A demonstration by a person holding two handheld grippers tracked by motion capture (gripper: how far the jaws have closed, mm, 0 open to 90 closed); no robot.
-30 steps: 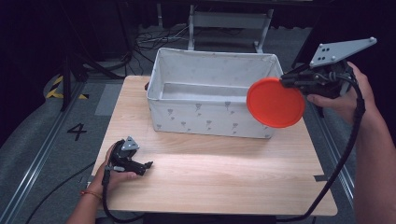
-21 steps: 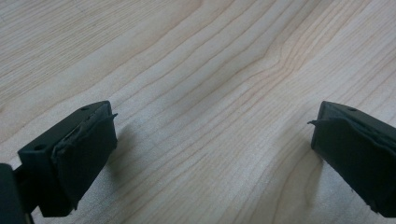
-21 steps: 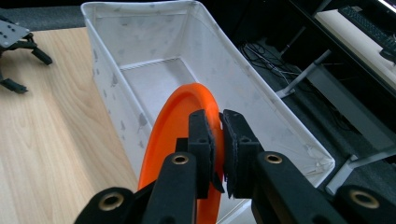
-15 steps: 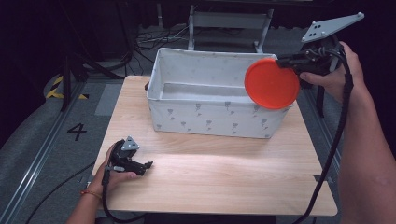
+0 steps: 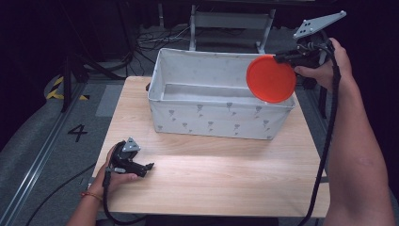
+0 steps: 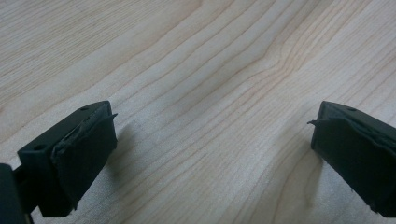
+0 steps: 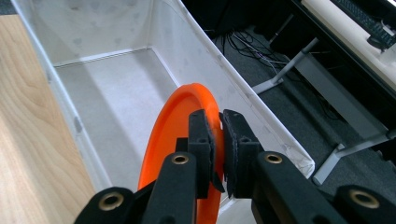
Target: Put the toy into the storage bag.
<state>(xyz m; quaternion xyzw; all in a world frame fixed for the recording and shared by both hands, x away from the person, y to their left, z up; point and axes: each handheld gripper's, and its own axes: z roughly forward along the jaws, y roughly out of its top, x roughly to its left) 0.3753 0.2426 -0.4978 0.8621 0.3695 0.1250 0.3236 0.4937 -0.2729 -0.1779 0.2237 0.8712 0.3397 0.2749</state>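
Orange plate (image 5: 271, 79), upper right, looked light and rigid; right gripper (image 5: 288, 57) pinched its rim, left gripper (image 5: 147, 166) gaped.

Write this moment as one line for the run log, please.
right tongs: shut on round orange plastic plate, above right end of white fabric bin | left tongs: open, low over light wooden table

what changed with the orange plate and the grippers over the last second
The right gripper, shut on the orange plate's rim, carried it up and toward the far side, from in front of the white bin's right front corner to above its right end. The grip held throughout. The left gripper stayed open and resting on the wooden table, and the bin did not move.
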